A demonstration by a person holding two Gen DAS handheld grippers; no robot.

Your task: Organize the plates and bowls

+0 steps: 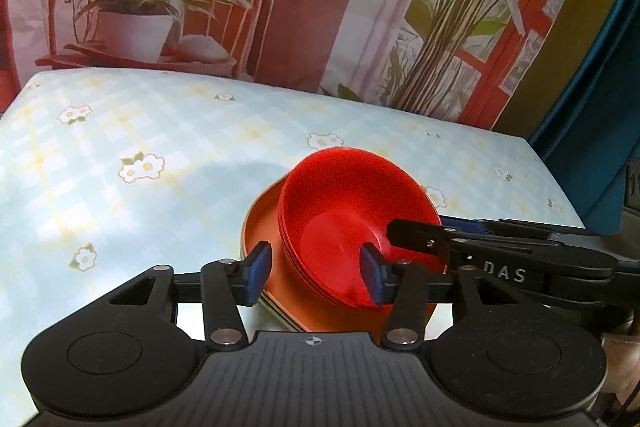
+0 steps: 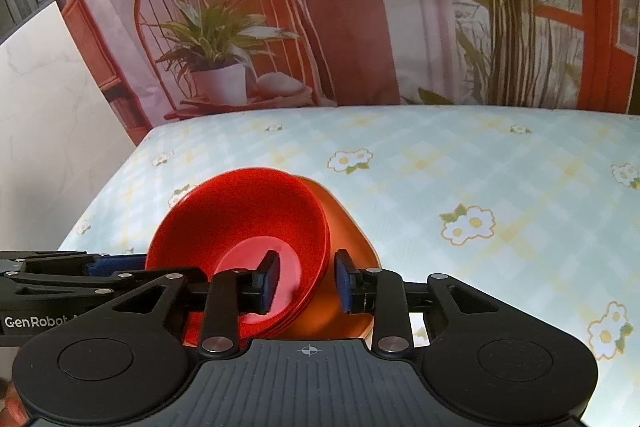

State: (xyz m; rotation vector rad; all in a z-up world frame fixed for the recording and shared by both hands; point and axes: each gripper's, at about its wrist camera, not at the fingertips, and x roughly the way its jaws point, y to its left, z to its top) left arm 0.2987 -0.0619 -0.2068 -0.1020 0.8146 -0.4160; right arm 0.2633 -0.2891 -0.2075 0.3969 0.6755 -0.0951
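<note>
Both grippers, left [image 1: 316, 273] and right [image 2: 306, 281], straddle opposite rim walls of the red bowls [image 1: 352, 211] nested on orange plates [image 1: 260, 227] on the bench [image 1: 120, 147], jaws parted, pads clear.

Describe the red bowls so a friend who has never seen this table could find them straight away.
Start at the table with the pale blue checked cloth printed with white flowers, in front of the backdrop showing a potted plant. Near its front edge lie flat orange plates. The red bowls, nested in a stack, rest on them: deeper and brighter red than the plates beneath.
</note>
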